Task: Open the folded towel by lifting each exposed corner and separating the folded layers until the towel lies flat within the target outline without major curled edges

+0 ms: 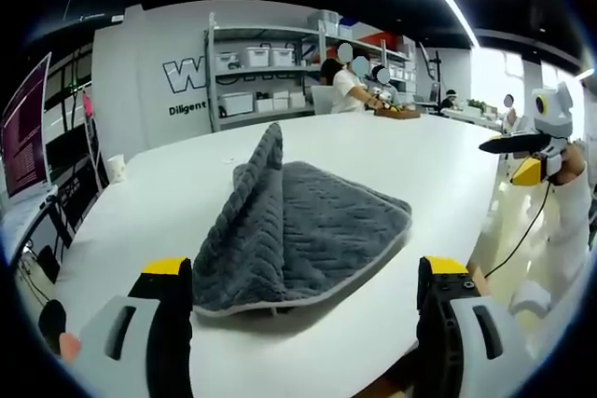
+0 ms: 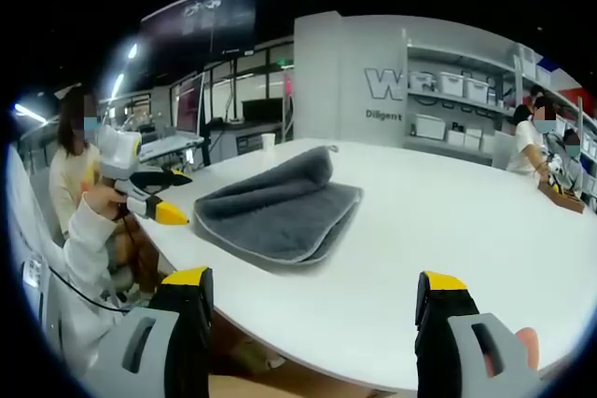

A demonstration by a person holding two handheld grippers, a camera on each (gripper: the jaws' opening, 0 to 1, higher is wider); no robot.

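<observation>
white table (image 1: 438, 174) bears a grey towel (image 1: 308, 230), one fold peaked; both hand-held grippers gape wide, empty.

Bare tabletop (image 1: 438, 160) rings the towel (image 1: 298, 230) on every side. Its raised fold (image 1: 256, 202) stands as the one obstacle.

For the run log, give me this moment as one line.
towel: grey, folded, one layer humped up | on white table | left gripper: open, empty | right gripper: open, empty | unfolding not done
</observation>
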